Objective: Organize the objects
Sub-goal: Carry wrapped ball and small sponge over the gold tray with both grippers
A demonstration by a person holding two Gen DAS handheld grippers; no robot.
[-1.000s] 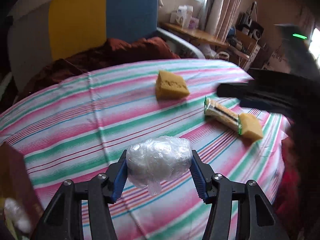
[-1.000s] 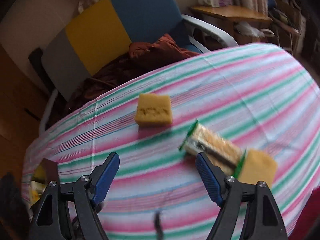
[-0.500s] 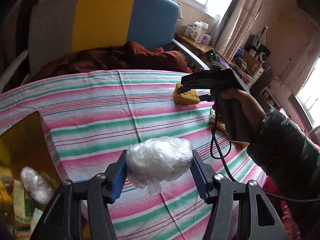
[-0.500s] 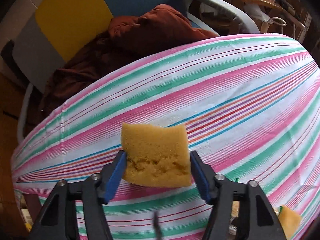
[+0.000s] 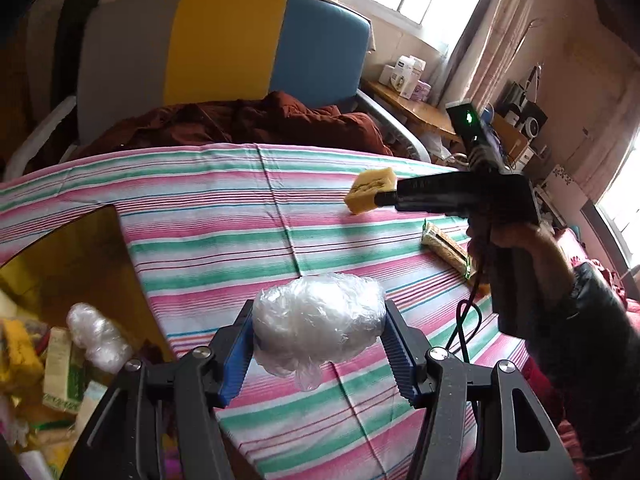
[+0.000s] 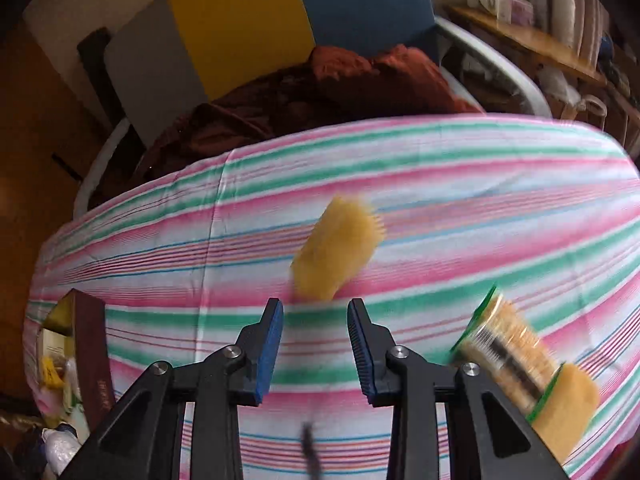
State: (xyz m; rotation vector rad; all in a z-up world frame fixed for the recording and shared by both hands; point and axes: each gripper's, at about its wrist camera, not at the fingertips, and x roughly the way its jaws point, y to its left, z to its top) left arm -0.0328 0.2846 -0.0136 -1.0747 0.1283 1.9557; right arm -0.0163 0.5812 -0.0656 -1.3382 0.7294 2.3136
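My left gripper [image 5: 318, 312] is shut on a ball of clear plastic wrap [image 5: 318, 322], held above the striped tablecloth [image 5: 224, 208]. Across the table a person's hand [image 5: 516, 240] holds my right gripper [image 5: 384, 199]. Its tips pinch the near end of a yellow sponge [image 5: 370, 188], which is tipped up on its edge. In the right wrist view the jaws of the right gripper [image 6: 314, 304] stand narrow, and the blurred sponge [image 6: 338, 256] sticks out just past them. A green-edged biscuit pack [image 6: 504, 356] lies to the right with a second sponge [image 6: 568, 408] beside it.
An open brown box [image 5: 80, 248] at the table's left edge holds packets and another plastic-wrapped ball [image 5: 96, 336]. Behind the table stands a grey, yellow and blue chair [image 5: 224, 48] with a rust-brown blanket [image 5: 260, 120] on it. A wooden shelf [image 5: 416, 108] runs along the window.
The right jaws closed from wide to narrow around the sponge, which went from flat to tipped on edge. My left gripper carried the plastic ball leftward, so the box came into view.
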